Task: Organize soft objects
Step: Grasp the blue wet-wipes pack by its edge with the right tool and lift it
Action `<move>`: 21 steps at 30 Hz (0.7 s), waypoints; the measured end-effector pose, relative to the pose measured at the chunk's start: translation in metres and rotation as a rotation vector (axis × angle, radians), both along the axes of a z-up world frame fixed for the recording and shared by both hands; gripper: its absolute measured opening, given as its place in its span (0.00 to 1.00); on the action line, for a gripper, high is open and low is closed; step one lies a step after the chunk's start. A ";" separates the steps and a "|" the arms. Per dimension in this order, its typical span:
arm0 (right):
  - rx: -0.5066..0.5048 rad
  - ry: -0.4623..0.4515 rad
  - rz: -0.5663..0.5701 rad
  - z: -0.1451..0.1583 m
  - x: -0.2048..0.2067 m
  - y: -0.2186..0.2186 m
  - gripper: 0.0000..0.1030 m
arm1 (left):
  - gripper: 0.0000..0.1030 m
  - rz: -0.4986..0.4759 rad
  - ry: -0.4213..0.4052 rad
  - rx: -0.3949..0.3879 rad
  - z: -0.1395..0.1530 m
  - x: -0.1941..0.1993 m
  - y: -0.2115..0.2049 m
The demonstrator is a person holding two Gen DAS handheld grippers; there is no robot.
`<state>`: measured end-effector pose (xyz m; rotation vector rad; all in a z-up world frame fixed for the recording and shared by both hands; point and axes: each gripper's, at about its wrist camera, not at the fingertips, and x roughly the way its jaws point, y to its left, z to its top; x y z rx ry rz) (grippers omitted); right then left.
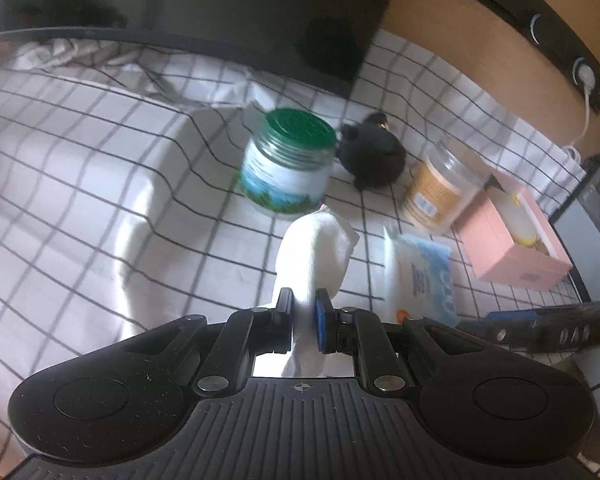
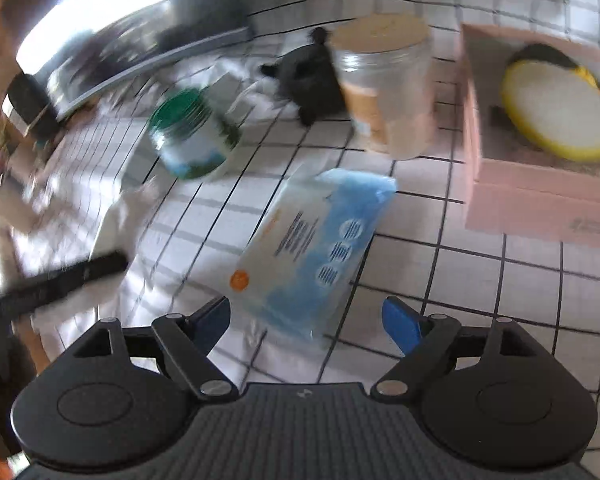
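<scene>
White cloth (image 1: 314, 248) pinched upright, blue-white wipes pack (image 2: 312, 248) lying flat on checked cloth.

Around the blue wipes pack (image 2: 312, 248) the checked cloth (image 2: 500, 288) lies bare on its near-right side, wide enough for a gripper to pass. Behind the pack the tan-lidded jar (image 2: 384, 84) blocks the way, with the black plush toy (image 2: 308, 76) behind it to the left. The pink box (image 2: 540, 196) walls off the right. To the pack's left, the green-lidded jar (image 2: 192, 136) stands with open cloth between.
</scene>
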<state>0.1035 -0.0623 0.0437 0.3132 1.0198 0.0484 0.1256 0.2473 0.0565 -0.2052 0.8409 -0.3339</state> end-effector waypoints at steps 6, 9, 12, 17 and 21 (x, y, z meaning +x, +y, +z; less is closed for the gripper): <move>-0.005 0.004 -0.084 -0.010 0.035 0.020 0.82 | 0.13 0.015 -0.012 0.022 0.000 0.008 0.006; -0.170 -0.013 -0.124 -0.014 0.055 0.040 0.82 | 0.13 -0.001 -0.011 0.044 0.000 0.011 0.006; -0.254 0.023 -0.167 -0.023 0.071 0.045 0.82 | 0.13 -0.029 -0.022 0.055 0.001 0.012 0.008; -0.250 0.021 -0.207 -0.032 0.074 0.041 0.84 | 0.13 -0.064 -0.032 0.054 0.003 0.013 0.012; -0.287 -0.007 -0.148 -0.036 0.070 0.047 0.83 | 0.13 -0.102 -0.011 0.034 -0.003 0.016 0.011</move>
